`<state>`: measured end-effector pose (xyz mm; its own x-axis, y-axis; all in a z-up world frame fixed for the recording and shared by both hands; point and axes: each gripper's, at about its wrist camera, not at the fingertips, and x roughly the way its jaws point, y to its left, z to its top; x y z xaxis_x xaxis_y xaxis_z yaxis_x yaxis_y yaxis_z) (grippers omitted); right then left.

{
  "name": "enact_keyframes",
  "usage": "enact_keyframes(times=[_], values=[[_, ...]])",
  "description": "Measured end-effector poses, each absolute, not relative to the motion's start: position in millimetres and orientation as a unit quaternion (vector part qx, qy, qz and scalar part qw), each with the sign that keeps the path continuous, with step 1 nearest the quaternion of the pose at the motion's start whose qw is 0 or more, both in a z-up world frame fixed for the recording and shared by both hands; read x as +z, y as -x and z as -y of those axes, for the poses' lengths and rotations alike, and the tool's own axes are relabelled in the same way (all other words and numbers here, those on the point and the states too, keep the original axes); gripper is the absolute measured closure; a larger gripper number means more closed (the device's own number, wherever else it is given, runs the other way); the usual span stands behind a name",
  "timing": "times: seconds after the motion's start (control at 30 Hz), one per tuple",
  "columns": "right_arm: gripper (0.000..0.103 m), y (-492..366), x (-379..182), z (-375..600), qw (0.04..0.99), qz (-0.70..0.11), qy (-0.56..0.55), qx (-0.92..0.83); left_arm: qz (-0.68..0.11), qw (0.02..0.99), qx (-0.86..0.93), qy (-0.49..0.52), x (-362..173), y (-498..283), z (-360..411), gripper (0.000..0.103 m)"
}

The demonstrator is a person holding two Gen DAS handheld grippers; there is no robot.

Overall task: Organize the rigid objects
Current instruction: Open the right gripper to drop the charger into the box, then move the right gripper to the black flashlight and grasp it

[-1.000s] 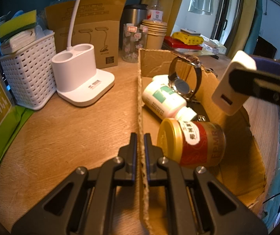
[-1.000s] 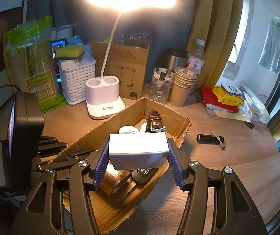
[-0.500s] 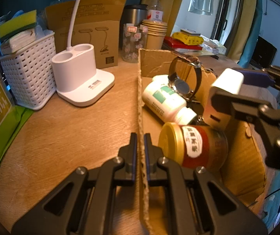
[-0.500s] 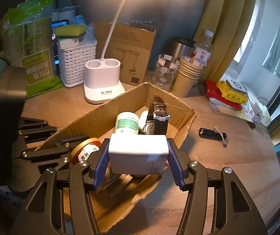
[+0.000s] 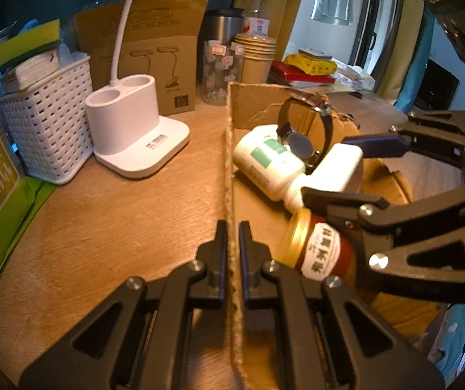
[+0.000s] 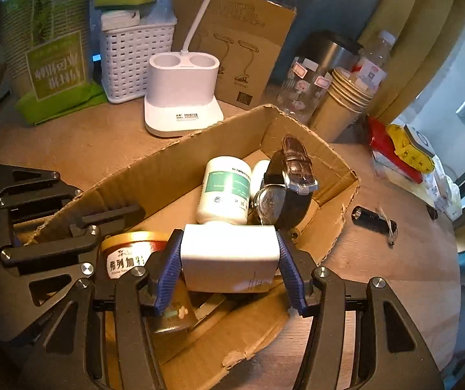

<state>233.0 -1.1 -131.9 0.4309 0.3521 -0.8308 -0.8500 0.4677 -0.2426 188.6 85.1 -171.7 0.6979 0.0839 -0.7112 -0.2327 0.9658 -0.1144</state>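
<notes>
The left tongs (image 5: 231,253) are closed tight on the upright side wall of the cardboard box (image 5: 231,175), one finger outside and one inside, pinching the raw edge of the wall. The right tongs (image 6: 229,253) stand about half open and are clamped on a white charger block (image 6: 229,256), its two sides pressed by the ribbed blue pads (image 6: 167,269); the block hangs inside the box, low over the things that lie there. Just below and to the left of the block lies a red-labelled jar with a gold lid (image 6: 135,253), on its side, near the wall that the left tongs pinch. Beyond the block lies a white bottle with a green label (image 6: 226,188), also on its side, and a wristwatch (image 6: 284,188) with a dark strap stands on edge against the bottle, toward the far end of the box. The box sits in the middle of the wooden table (image 6: 86,143), its far end pointing to the back edge. Along that back edge stand a white lamp base (image 6: 182,94), a white lattice basket (image 6: 131,61), a brown carton (image 6: 242,52), a clear jar and a stack of paper cups (image 6: 343,104). A small black flashlight (image 6: 373,219) lies on the table beside the box, toward the right edge.
</notes>
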Motion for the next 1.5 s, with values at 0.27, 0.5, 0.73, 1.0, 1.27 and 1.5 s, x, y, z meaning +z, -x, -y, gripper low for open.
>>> enact_keyframes(times=[0.27, 0.5, 0.73, 1.0, 1.27, 1.5], values=[[0.040, -238, -118, 8, 0.788, -0.363, 0.302, 0.395, -0.380, 0.916, 0.086, 0.100, -172, -188, -85, 0.096], [0.039, -241, -100, 23, 0.808, -0.348, 0.263, 0.395, -0.380, 0.915, 0.086, 0.101, -173, -187, -86, 0.096], [0.038, -251, -84, 44, 0.833, -0.333, 0.226, 0.380, -0.379, 0.916, 0.085, 0.101, -173, -187, -85, 0.096], [0.038, -253, -63, 64, 0.862, -0.288, 0.202, 0.366, -0.378, 0.916, 0.085, 0.100, -172, -186, -85, 0.096], [0.038, -266, -54, 81, 0.881, -0.275, 0.179, 0.342, -0.377, 0.917, 0.083, 0.098, -171, -185, -83, 0.096], [0.038, -285, -57, 99, 0.894, -0.285, 0.155, 0.310, -0.377, 0.917, 0.083, 0.098, -171, -185, -83, 0.096]])
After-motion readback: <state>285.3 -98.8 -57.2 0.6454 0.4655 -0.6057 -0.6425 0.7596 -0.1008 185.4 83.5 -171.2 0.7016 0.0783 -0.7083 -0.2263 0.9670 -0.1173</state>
